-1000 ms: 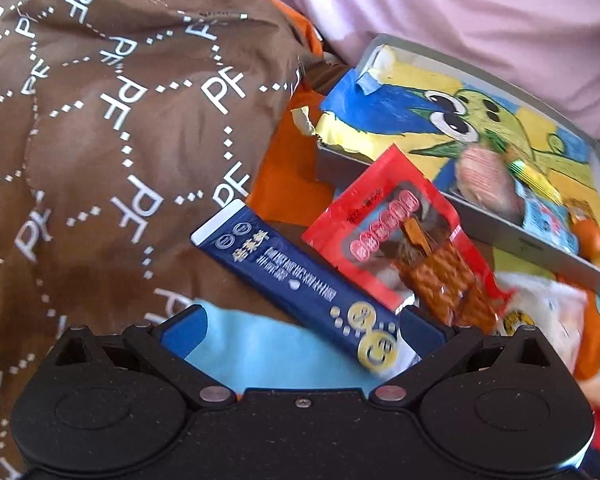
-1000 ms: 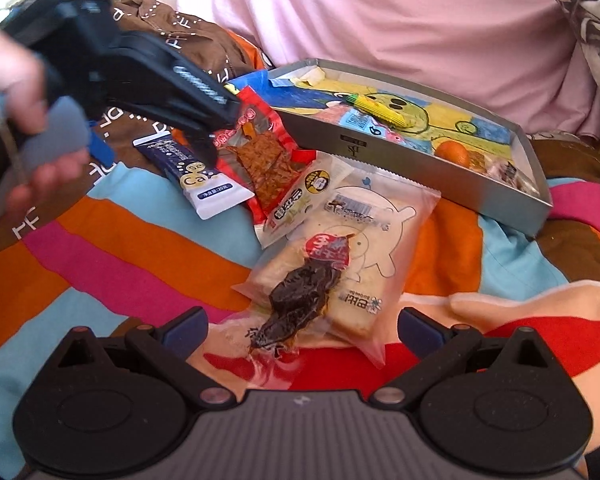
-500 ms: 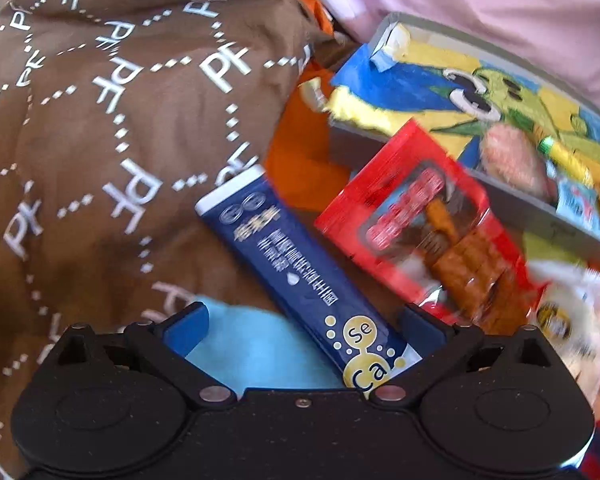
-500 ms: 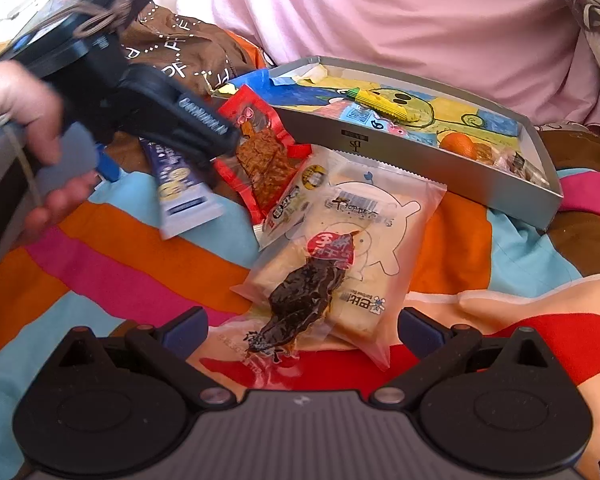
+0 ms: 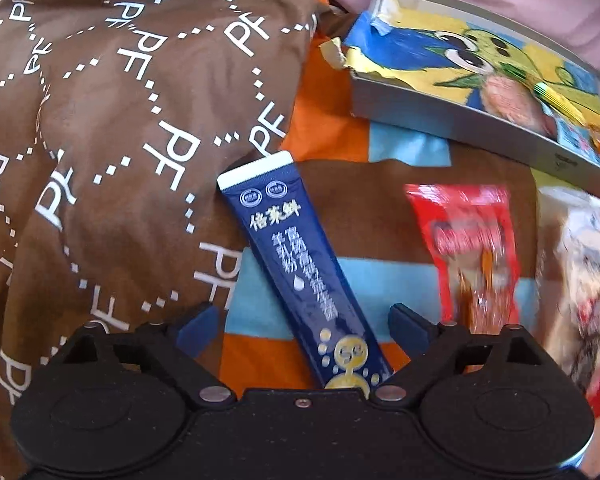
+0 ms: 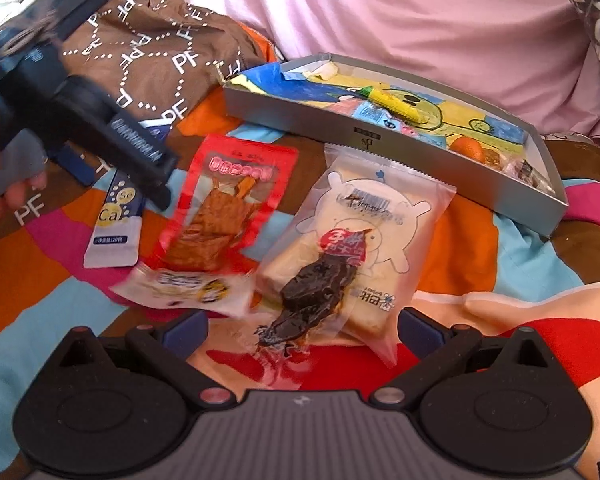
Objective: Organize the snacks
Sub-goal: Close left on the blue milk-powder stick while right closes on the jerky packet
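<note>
Left wrist view: left gripper (image 5: pixel 300 330) low over the striped blanket (image 5: pixel 412 144), jaws apart, the dark blue sachet (image 5: pixel 296 276) lying between the fingers, no clamp visible. Red snack packet (image 5: pixel 476 256) just to its right, blurred. Grey tray (image 5: pixel 452 124) beyond, with a cartoon liner. Brown printed cloth (image 5: pixel 112 120) bunched on the left.

Right wrist view: right gripper (image 6: pixel 302 330) jaws apart, nothing held. Clear bread bag (image 6: pixel 384 240) with a dark jerky pack (image 6: pixel 316 300) on top lies just ahead. A white-yellow packet (image 6: pixel 188 284) overlaps the red packet's lower end. Tray holds small snacks at its far right.
</note>
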